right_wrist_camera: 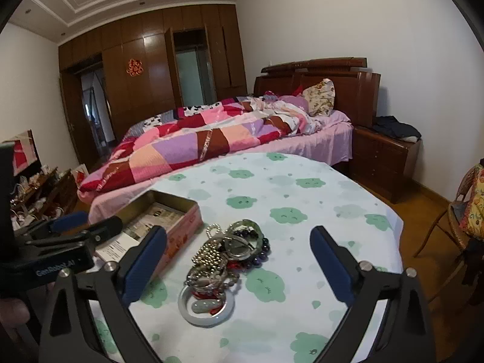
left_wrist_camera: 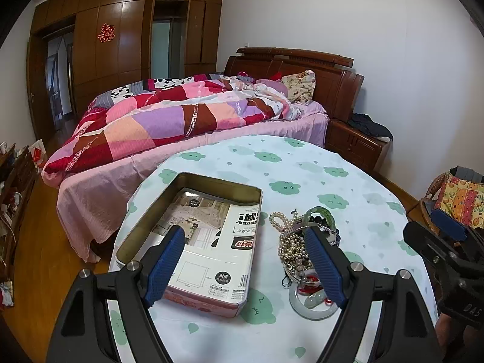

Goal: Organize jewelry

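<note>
A pile of jewelry (left_wrist_camera: 298, 246) lies on the table: pearl strands, a green bangle (left_wrist_camera: 320, 213), a white bangle (left_wrist_camera: 313, 305) and dark beads. It also shows in the right wrist view (right_wrist_camera: 224, 257). An open rectangular tin (left_wrist_camera: 193, 242) with a printed paper inside sits left of the pile; it also shows in the right wrist view (right_wrist_camera: 169, 214). My left gripper (left_wrist_camera: 245, 234) is open and empty, above the tin's near right part. My right gripper (right_wrist_camera: 239, 240) is open and empty, just behind the pile, and shows at the right edge of the left wrist view (left_wrist_camera: 447, 230).
The round table (right_wrist_camera: 317, 187) has a white cloth with green clouds. A bed (right_wrist_camera: 227, 139) with a patchwork quilt stands beyond it. A nightstand (right_wrist_camera: 384, 151) is at the right. A chair (right_wrist_camera: 462, 211) stands at the far right.
</note>
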`<state>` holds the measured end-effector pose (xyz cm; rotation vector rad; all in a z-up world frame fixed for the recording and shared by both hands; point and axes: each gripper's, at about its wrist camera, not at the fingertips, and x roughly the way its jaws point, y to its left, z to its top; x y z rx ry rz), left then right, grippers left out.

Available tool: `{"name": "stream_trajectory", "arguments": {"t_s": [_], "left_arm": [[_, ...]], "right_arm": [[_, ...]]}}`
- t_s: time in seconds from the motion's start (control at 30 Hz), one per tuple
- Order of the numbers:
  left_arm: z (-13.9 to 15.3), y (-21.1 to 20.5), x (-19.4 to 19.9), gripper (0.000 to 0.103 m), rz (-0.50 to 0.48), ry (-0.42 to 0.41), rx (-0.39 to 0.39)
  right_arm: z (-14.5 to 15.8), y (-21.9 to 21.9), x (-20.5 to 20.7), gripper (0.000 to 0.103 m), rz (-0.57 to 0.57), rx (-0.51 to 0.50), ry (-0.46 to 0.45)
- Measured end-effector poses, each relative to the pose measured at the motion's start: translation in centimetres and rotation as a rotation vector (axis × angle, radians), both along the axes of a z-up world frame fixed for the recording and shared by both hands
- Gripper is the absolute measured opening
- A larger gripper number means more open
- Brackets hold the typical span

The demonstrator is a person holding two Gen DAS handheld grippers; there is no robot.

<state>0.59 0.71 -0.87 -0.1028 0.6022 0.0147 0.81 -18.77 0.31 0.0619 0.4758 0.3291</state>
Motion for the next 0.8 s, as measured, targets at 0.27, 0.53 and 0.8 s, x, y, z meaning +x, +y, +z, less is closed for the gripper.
{"name": "stream_trajectory", "arguments": {"t_s": [0.27, 0.53, 0.8], "left_arm": [[-0.2, 0.0, -0.1, 0.081, 0.001, 0.004, 0.0], [-0.4, 0.1, -0.1, 0.081, 0.003, 0.004, -0.003], [-0.5, 0.2, 0.0, 0.081, 0.001, 0.006, -0.007]], "right_arm": [[0.0, 0.3, -0.1, 0.098, 0.022, 0.011, -0.006], [-0.7, 0.3, -1.3, 0.099, 0.067, 0.058, -0.002], [-0.8, -0.3, -2.6, 0.103, 0.041, 0.067, -0.039]]}}
